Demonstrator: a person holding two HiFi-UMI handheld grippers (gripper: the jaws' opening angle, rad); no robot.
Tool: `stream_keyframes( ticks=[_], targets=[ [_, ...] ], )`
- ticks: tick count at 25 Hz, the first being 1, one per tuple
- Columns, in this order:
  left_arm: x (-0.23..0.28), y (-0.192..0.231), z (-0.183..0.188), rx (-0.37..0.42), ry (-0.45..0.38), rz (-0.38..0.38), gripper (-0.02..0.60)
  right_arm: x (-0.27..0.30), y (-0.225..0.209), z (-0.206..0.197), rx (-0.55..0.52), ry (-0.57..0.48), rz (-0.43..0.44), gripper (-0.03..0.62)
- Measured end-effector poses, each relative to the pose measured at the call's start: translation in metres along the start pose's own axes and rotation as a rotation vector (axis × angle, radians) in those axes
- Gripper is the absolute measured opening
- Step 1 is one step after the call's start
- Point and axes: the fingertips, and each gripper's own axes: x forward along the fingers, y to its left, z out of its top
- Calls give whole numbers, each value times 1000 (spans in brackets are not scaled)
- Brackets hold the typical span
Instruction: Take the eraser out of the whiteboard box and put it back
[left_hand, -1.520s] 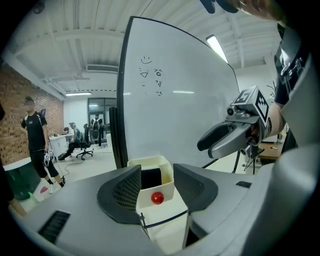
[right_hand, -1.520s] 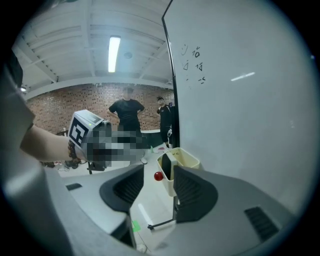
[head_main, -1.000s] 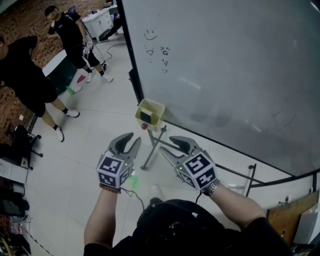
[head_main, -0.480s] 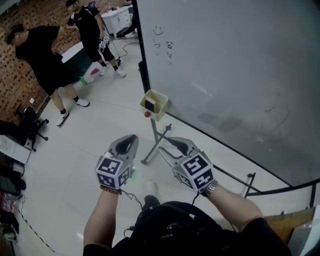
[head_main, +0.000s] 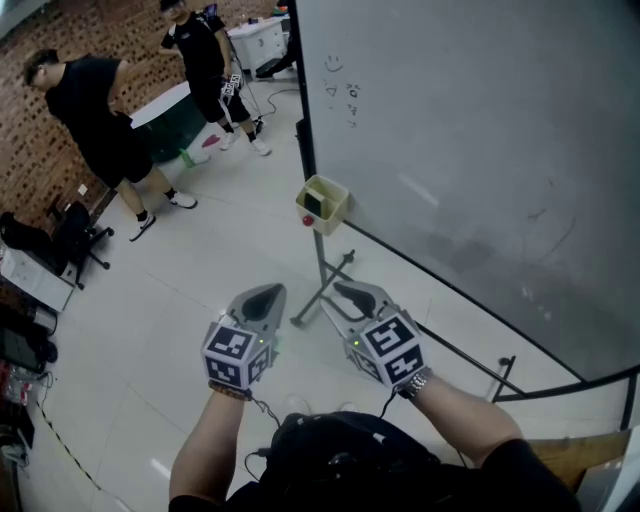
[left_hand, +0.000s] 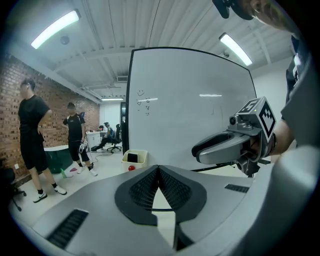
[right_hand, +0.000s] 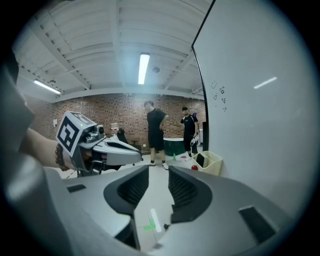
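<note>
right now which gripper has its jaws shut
The left gripper: its jaws meet at the tips, empty. The right gripper has just been closing its jaws, but they stand apart with nothing between them.

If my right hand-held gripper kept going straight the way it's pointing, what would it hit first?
The right hand-held gripper aims left of the whiteboard box, so probably only the floor, though depth is unclear. Its jaws have just been closing, nothing between them.
</note>
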Motion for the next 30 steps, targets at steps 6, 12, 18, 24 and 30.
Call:
stream_keyframes(
  ticks=[6,12,18,24,30],
  targets=[
    [-12,-10,2,8,-5,-20,0,-3,8,6,-3,-22,-44,110],
    [-21,-14,6,11,-20,-56,0,-5,16,16,-4,-45,-108,42],
    [-27,-13,8,4,-35,-104,0,-9,22,26,5,-75,-168,25],
    [-38,-8,12,27,-40,-123,0,-9,33,30,5,-79,-199,23],
    [-44,-5,21,39,-62,-137,0,-9,41,34,-1,-78,-222,23]
  ],
)
